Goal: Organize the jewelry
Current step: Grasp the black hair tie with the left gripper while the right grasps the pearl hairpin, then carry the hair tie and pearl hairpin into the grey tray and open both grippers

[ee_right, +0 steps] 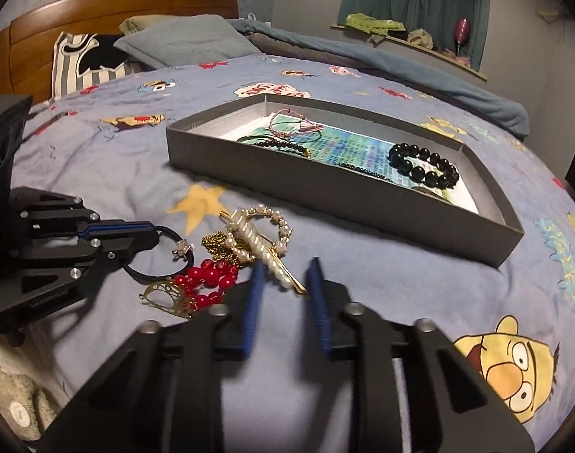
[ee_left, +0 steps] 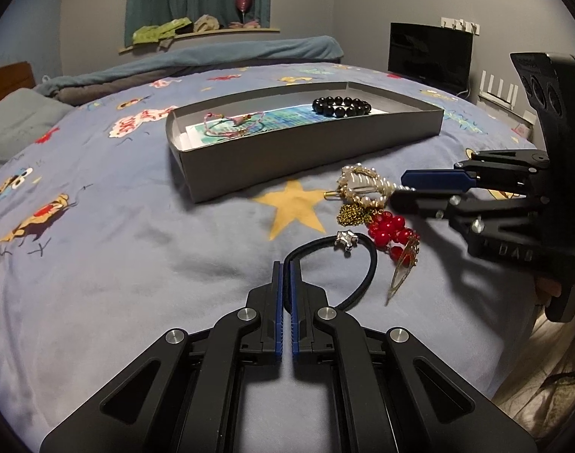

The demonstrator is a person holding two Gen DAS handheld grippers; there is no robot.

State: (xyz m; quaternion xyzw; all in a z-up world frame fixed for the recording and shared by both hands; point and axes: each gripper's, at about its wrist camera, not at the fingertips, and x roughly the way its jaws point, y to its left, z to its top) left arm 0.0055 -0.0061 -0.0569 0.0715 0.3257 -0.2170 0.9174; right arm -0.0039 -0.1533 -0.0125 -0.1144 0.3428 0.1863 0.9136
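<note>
The left gripper [ee_left: 286, 264] is clenched on the black hair tie [ee_left: 364, 264] at lower centre, probably to lift it into the grey box [ee_left: 287, 158] above. The right gripper [ee_right: 285, 275] has its pads around the pearl clip [ee_right: 266, 243]; whether they press it I cannot tell.

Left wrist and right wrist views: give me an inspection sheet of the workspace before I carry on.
Surface: cartoon bedspread, soft, lightly wrinkled.
Job's things: grey box holds black beads and a pink bracelet. Outside it: pearl clip, gold chain, red beads, hair tie, piled close together.
Clutter: nothing seen.
Grippers: left gripper shut on the hair tie; right gripper around the pearl clip's end, grip unclear.
Cables: nothing seen near the work.
Surroundings: pillow, headboard, monitor.
</note>
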